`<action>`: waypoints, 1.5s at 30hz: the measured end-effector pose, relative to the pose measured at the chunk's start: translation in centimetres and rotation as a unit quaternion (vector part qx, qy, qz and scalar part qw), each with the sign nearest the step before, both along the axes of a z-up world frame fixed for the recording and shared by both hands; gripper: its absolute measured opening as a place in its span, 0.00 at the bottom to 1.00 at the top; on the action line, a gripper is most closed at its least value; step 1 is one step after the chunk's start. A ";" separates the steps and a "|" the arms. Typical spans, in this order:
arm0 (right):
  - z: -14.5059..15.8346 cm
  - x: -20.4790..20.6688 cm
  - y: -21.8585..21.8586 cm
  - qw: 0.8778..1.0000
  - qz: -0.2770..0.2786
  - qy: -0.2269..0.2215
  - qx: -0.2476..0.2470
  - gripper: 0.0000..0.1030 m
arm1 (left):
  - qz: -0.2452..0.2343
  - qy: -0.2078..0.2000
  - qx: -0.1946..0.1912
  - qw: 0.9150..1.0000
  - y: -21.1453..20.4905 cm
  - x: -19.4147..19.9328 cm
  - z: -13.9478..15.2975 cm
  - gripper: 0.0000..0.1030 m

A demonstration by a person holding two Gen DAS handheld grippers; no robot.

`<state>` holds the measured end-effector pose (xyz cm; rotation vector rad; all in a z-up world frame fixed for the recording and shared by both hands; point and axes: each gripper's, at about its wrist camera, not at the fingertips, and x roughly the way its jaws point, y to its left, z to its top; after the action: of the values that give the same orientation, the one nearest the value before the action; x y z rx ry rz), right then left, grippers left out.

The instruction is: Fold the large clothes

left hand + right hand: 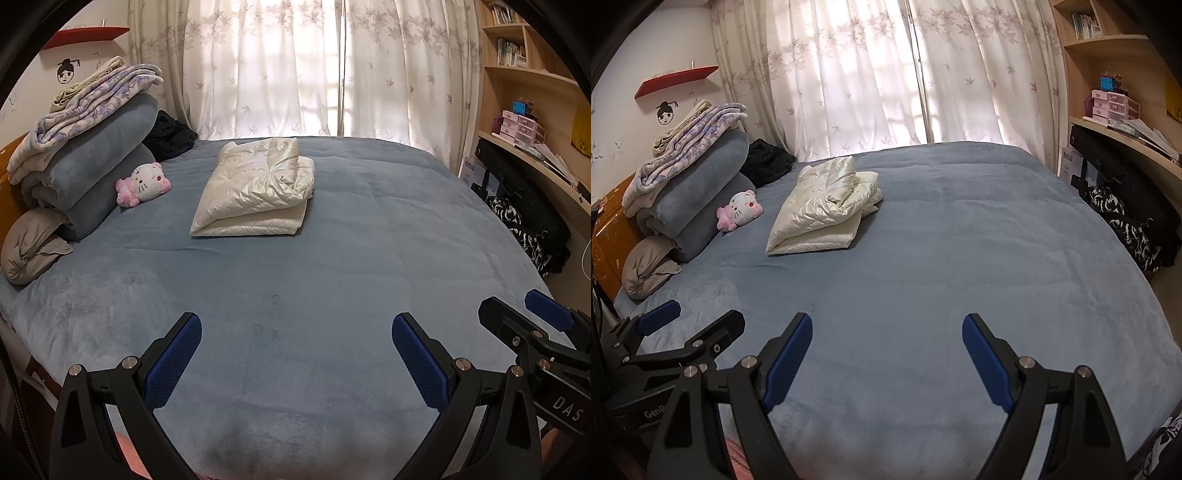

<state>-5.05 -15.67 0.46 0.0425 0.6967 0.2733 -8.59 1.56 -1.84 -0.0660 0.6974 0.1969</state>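
A cream quilted jacket (255, 192) lies folded in a compact stack on the blue bed cover (295, 288), toward the far side; it also shows in the right wrist view (823, 206). My left gripper (295, 332) is open and empty, held above the near part of the bed, well short of the jacket. My right gripper (886, 332) is open and empty too, beside the left one. Each gripper shows at the edge of the other's view: the right gripper (532, 317) and the left gripper (698, 317).
Folded blankets (92, 147) and a grey pillow (29, 243) are stacked at the headboard on the left, with a pink-and-white plush cat (144, 184). Dark clothes (170, 133) lie by the curtains. A desk and shelves (535, 155) stand on the right.
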 end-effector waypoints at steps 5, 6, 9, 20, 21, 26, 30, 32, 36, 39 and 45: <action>0.0 0.1 -0.2 1.000 0.000 0.002 0.001 0.82 | 0.000 0.001 0.001 1.000 0.0 -0.1 0.0 0.99; 0.0 0.1 -0.2 1.000 0.000 0.003 0.002 0.82 | 0.000 0.002 0.000 1.000 -0.1 -0.1 -0.1 0.99; -0.1 0.1 -0.2 1.000 0.000 0.003 0.003 0.82 | -0.001 0.005 -0.001 1.000 0.0 -0.1 -0.2 0.99; -0.2 0.1 -0.3 1.000 -0.002 0.005 0.003 0.82 | -0.003 0.011 -0.003 1.000 0.5 -0.1 -0.5 0.99; -0.2 0.1 -0.3 1.000 -0.003 0.006 0.003 0.82 | -0.003 0.012 -0.004 1.000 0.5 -0.1 -0.6 0.99; -0.4 0.1 -0.2 1.000 -0.004 0.008 0.003 0.82 | -0.005 0.016 -0.006 1.000 0.7 0.0 -0.8 0.99; -0.4 0.1 -0.3 1.000 -0.004 0.008 0.003 0.81 | -0.004 0.017 -0.006 1.000 0.7 -0.1 -0.9 0.99; -0.4 0.1 -0.3 1.000 -0.004 0.008 0.003 0.82 | -0.004 0.017 -0.006 1.000 0.8 -0.1 -0.9 0.99; -0.4 0.1 -0.3 1.000 -0.004 0.009 0.003 0.81 | -0.004 0.019 -0.006 1.000 0.8 0.0 -1.0 0.99; -0.6 0.1 -0.2 1.000 -0.004 0.011 0.003 0.81 | -0.005 0.022 -0.007 1.000 0.9 0.0 -1.2 0.99; -0.8 -0.1 0.0 1.000 -0.005 0.012 0.003 0.81 | -0.006 0.026 -0.009 1.000 1.1 0.0 -1.4 0.99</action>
<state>-5.12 -15.70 -0.34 0.0554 0.7191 0.2663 -8.62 2.62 -3.23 -0.0747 0.7509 0.1816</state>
